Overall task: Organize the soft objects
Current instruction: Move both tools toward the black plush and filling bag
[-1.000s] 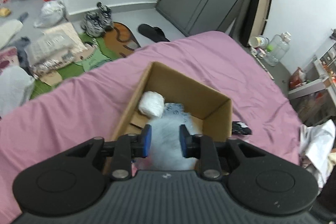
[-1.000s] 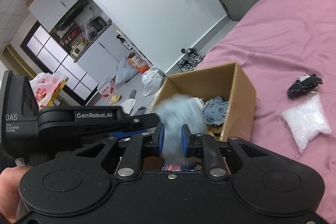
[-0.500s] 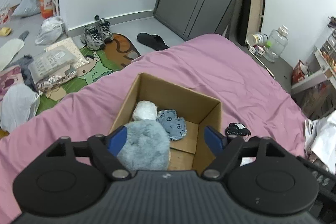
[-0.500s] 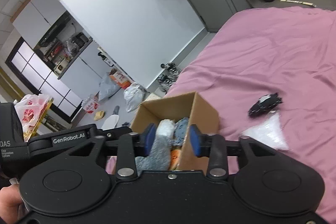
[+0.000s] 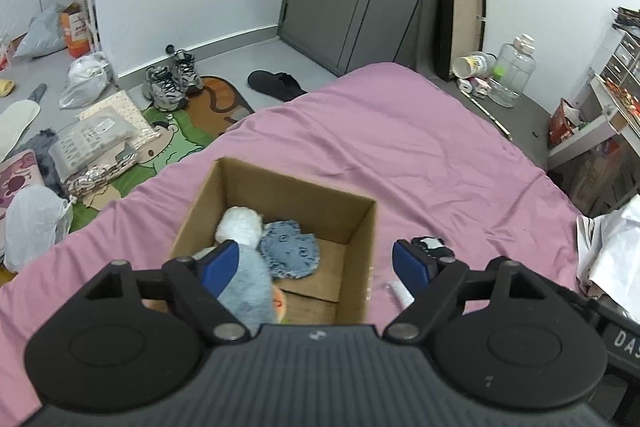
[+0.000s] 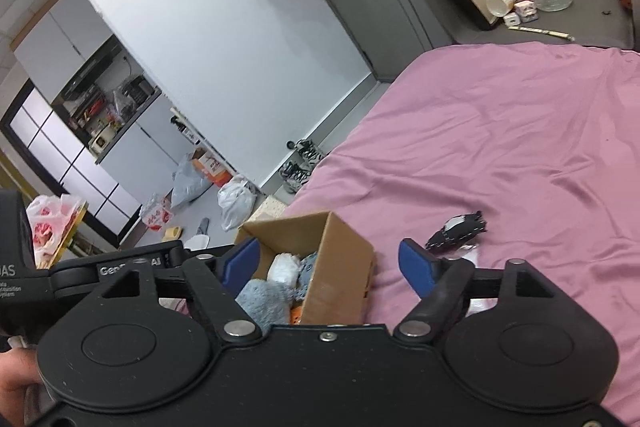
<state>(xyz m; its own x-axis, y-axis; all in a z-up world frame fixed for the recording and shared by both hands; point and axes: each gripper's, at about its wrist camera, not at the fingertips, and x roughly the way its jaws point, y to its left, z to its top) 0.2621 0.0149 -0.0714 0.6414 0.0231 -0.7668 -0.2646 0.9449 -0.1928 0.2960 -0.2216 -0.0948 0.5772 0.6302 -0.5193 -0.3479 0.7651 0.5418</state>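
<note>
Both your tools are released: the left tool [image 5: 316,265] and the right tool [image 6: 330,263] stand wide apart and hold nothing. The fluffy grey-blue plush [image 5: 248,291] lies inside the open brown cardboard box [image 5: 362,247] on the pink bed [image 5: 400,155], beside a white woolly ball [image 5: 239,225] and a blue patterned soft disc [image 5: 290,253]. So this drop looks done; your next move is probably to the small black-and-white soft toy [image 6: 458,227] on the sheet right of the box, which calls for swinging the right tool over and closing gently. The right view shows that toy whole; in the left view, the finger half hides it, but the box floor is plainer.
</note>
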